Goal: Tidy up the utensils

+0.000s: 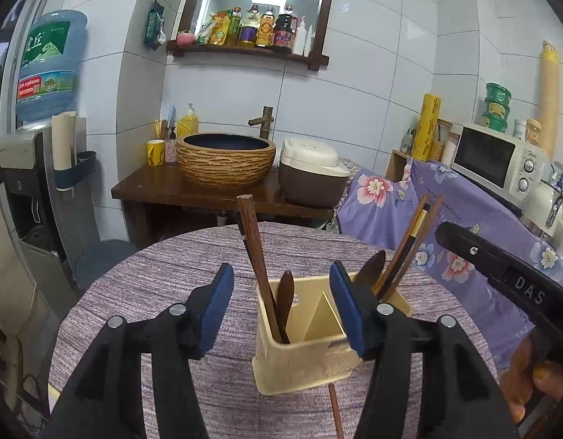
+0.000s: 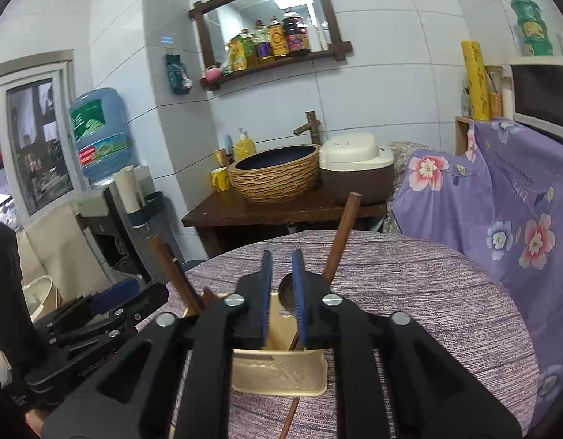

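A cream utensil holder (image 1: 303, 351) with two compartments stands on the round purple-grey table (image 1: 153, 292). Its left compartment holds a wooden chopstick (image 1: 254, 252) and a dark wooden spoon (image 1: 286, 292). Its right side holds several chopsticks (image 1: 409, 245) and another dark spoon (image 1: 371, 269). One chopstick (image 1: 335, 413) lies on the table in front of the holder. My left gripper (image 1: 281, 289) is open, its blue pads either side of the holder's top. My right gripper (image 2: 281, 278) is just above the holder (image 2: 281, 373), its jaws a narrow gap apart and empty.
Behind the table stand a wooden counter (image 1: 208, 190) with a woven basin (image 1: 225, 159) and a rice cooker (image 1: 312, 175). A floral purple cloth (image 1: 464, 219) covers furniture at the right under a microwave (image 1: 500, 161). A water dispenser (image 1: 47, 73) stands at the left.
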### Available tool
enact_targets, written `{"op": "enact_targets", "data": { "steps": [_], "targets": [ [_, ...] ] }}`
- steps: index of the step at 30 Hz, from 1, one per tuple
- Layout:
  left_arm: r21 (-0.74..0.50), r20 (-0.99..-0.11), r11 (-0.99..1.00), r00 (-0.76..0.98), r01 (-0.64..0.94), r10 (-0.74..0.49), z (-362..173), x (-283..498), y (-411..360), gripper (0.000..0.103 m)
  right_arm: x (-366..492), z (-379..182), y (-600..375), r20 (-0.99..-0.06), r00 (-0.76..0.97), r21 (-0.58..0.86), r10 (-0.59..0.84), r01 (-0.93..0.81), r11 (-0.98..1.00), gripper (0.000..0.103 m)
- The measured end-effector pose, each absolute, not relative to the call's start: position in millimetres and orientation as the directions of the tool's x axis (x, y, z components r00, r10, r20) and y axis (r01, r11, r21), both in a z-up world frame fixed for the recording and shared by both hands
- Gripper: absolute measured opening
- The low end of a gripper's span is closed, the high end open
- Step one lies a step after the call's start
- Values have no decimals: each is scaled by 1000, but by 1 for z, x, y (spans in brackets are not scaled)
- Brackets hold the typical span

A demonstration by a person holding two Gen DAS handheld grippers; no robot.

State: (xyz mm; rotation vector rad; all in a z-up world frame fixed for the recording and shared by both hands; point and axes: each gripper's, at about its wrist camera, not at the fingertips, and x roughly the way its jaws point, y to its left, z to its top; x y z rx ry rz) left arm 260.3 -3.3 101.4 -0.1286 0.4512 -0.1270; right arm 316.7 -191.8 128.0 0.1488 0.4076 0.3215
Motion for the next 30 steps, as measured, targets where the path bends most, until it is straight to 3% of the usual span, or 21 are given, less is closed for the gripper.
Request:
{"op": "enact_targets", "data": {
  "steps": [1,2,7,10,24,30],
  "targets": [
    [-145,-430,985,890,96,-151,99,256,-3,62,310,126,-190,-358,869,192,340,-288,938,34],
    [-142,-435,985,887,99,-152,97,249,-2,67,305,126,-189,-352,872,182,339,-292,939,50],
    [-135,-470,986,870,94,-147,76,222,5,81,271,109,-183,-357,859,142,368,-339,930,54],
    [-107,-500,992,859,63,-109,59,208,11,85,255,90,-180,-391,831,145,395,-369,918,64],
    [-122,-695,991,707,62,-130,-23,176,-3,81,202,-13,-194,-599,787,48,145,-145,988,64],
    [-114,-745,988,649,104,-154,-42,169,-30,69,193,-31,-211,-634,761,83,137,-110,990,65]
  ]
}}
